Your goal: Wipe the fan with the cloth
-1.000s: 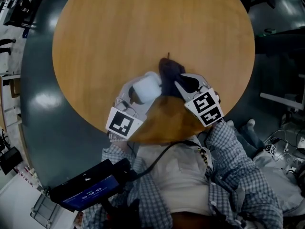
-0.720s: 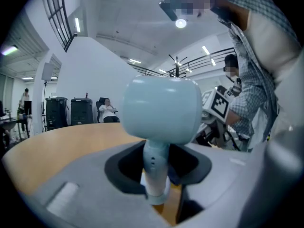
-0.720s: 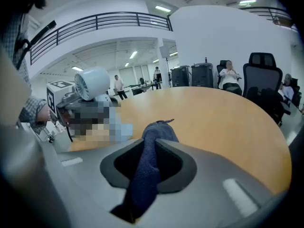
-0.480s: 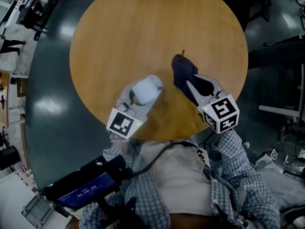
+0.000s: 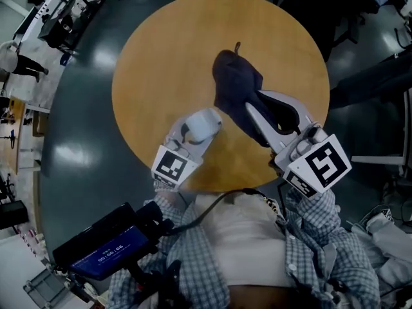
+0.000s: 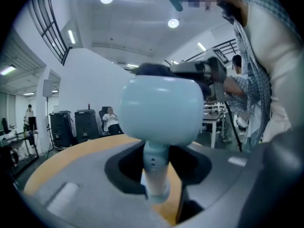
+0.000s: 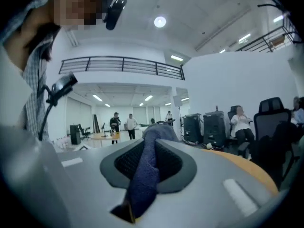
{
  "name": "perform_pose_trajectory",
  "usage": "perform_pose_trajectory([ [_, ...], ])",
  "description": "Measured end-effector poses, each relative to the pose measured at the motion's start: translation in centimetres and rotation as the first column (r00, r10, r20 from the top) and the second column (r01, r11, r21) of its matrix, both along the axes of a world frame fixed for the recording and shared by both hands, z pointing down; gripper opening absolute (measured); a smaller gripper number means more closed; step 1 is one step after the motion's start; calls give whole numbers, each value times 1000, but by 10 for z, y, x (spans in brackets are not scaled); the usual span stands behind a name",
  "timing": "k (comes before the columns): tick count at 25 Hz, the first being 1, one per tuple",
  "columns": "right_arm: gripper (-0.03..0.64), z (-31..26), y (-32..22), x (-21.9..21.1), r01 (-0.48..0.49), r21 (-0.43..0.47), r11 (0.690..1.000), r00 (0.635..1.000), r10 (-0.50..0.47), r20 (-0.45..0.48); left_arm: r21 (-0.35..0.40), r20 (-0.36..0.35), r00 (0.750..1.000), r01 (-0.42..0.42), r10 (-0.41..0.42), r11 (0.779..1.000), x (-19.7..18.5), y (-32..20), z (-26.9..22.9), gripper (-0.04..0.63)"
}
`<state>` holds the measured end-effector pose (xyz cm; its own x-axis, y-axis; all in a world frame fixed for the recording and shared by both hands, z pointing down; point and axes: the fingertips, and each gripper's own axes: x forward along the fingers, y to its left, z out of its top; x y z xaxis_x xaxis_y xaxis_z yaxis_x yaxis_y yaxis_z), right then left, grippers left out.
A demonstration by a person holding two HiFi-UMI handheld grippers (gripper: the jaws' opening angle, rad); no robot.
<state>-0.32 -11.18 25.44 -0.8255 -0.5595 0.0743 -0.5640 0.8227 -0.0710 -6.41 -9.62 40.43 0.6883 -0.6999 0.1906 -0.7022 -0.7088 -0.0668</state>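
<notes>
Left gripper [image 5: 185, 136] clamps handheld fan [image 5: 202, 123] at slim handle: likely light, rigid. Right gripper [image 5: 256, 110] pinches blue cloth [image 5: 235, 81]: soft, limp.

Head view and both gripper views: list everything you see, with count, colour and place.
fan: one, pale blue, handle clamped in the left gripper, above the table's near edge
cloth: one, dark blue, pinched in the right gripper, over the table
table: one, round, wood-brown, centre
screen device: one, black with blue display, lower left by the person
bystanders: several, far back in the hall
left gripper: grey, shut on the fan
right gripper: grey, shut on the cloth
person's shirt: checked, bottom
</notes>
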Motion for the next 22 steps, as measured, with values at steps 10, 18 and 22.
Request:
perform_pose_trajectory([
  [10,71,-10,18,-62,193,-143,971,967,-164,193,37,-49,999,25,-24,999,1,-15,-10,146],
  [18,69,82,-32,-40,37,-352,935,991,12,135,55,-127,991,52,-44,997,-4,-21,-28,144],
  [22,69,141,-44,-30,-36,-423,905,998,58,40,7,-136,987,88,-86,996,-5,-24,-41,144],
])
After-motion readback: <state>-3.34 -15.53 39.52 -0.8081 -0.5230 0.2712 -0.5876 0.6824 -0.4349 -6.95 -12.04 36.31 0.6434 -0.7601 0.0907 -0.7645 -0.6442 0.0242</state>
